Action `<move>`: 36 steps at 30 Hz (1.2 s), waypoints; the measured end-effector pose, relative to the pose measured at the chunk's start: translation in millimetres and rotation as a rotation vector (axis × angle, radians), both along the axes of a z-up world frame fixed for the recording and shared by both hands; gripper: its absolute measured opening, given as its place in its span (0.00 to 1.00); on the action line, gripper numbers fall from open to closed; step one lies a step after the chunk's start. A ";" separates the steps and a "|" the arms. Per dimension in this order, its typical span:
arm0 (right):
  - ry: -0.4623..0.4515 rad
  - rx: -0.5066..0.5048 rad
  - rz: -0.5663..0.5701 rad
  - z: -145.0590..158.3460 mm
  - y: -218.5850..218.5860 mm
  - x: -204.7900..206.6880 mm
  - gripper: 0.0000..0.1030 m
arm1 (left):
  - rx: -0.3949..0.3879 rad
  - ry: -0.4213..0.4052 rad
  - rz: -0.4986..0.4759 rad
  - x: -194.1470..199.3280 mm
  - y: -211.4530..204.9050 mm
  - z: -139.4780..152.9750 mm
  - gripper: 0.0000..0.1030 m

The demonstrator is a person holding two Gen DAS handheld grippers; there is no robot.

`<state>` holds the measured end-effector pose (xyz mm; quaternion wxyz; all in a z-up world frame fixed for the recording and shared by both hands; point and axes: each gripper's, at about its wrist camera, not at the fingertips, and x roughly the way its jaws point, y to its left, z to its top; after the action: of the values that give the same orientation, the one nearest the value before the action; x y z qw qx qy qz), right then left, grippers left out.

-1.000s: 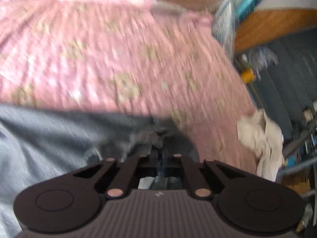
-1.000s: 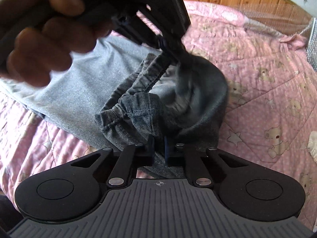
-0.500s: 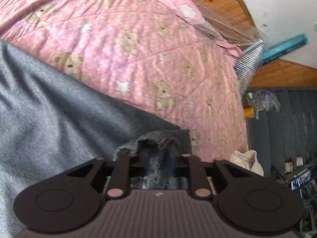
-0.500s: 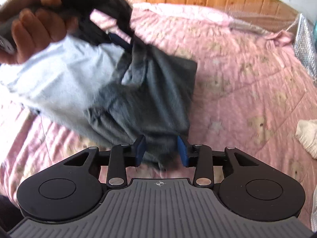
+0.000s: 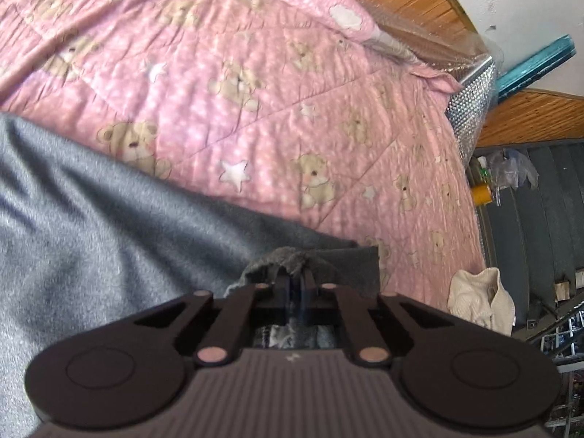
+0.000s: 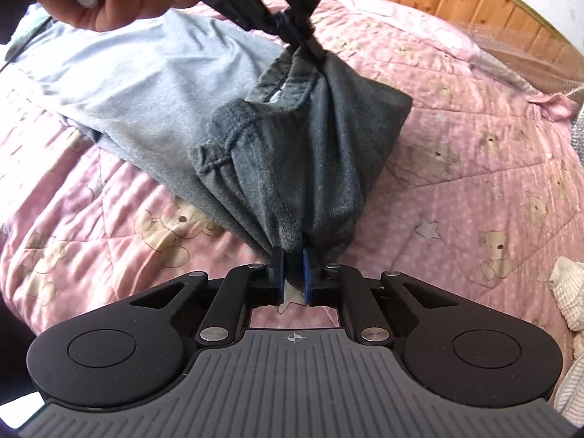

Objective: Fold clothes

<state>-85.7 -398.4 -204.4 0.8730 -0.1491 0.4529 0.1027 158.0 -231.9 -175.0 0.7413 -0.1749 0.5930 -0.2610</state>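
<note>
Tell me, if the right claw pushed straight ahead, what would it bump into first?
The right claw is already clamped on the grey garment, so it meets that cloth; beyond, probably the left claw.

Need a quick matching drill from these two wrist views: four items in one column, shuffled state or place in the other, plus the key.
Items:
1. left gripper
2. grey garment
3. cream cloth
4. pink quilt

States or places:
A. covers the bed, teddy bear print
B. bunched at the bed's edge
C. held up off the quilt between both grippers
D. shut on the elastic waistband

Pairs: 1-D, 2-C, 3-B, 4-A
</note>
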 end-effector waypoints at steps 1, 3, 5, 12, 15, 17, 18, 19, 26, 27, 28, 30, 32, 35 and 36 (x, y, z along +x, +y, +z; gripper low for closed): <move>-0.011 -0.005 -0.010 3.9 0.7 -0.3 0.12 | -0.008 0.005 0.003 0.3 1.9 -0.5 0.08; -0.053 -0.011 -0.035 16.3 3.4 -1.4 0.21 | -0.031 0.008 0.005 0.4 5.3 -0.2 0.17; -0.117 -0.011 -0.031 31.8 13.2 -1.0 0.29 | -0.043 0.002 0.002 0.5 6.5 1.2 0.21; -0.116 -0.076 0.115 7.1 79.1 42.3 0.38 | -0.053 0.021 -0.027 2.7 1.8 -2.4 0.28; -0.045 -0.031 0.139 1.7 87.9 44.0 0.07 | -0.021 0.014 -0.011 5.2 1.9 -4.6 0.22; -0.029 -0.024 0.159 1.7 93.6 37.1 0.07 | -0.014 0.013 -0.009 6.5 3.0 -6.0 0.22; -0.024 -0.026 0.163 -0.2 95.6 34.5 0.07 | -0.007 0.008 -0.012 5.9 3.3 -5.8 0.22; -0.019 -0.028 0.166 -2.1 97.6 31.9 0.07 | 0.000 0.004 -0.015 5.3 3.6 -5.6 0.22; -0.117 0.228 0.031 42.0 58.7 16.7 0.35 | 0.033 -0.100 -0.038 -9.1 11.2 21.5 0.26; -0.138 0.276 -0.020 52.3 45.8 13.7 0.35 | 0.041 -0.129 -0.041 -13.3 12.5 30.0 0.28; -0.148 0.319 -0.095 56.4 30.8 12.8 0.35 | 0.045 -0.153 -0.044 -17.6 13.5 36.7 0.29; -0.140 0.375 -0.215 51.7 7.2 14.8 0.36 | 0.059 -0.187 -0.056 -22.9 11.3 43.9 0.33; -0.117 0.414 -0.300 42.6 -10.2 19.5 0.36 | 0.081 -0.198 -0.062 -23.1 5.6 41.8 0.32; -0.029 0.397 -0.297 13.8 -5.5 31.6 0.31 | 0.050 -0.173 -0.112 -22.5 -5.3 36.5 0.32; 0.004 0.364 -0.277 4.6 2.0 32.5 0.30 | 0.037 -0.159 -0.147 -22.3 -10.7 33.0 0.32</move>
<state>-53.2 -396.4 -199.7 0.8903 0.0747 0.4449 0.0621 135.6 -242.6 -142.0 0.7681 -0.0957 0.5482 -0.3168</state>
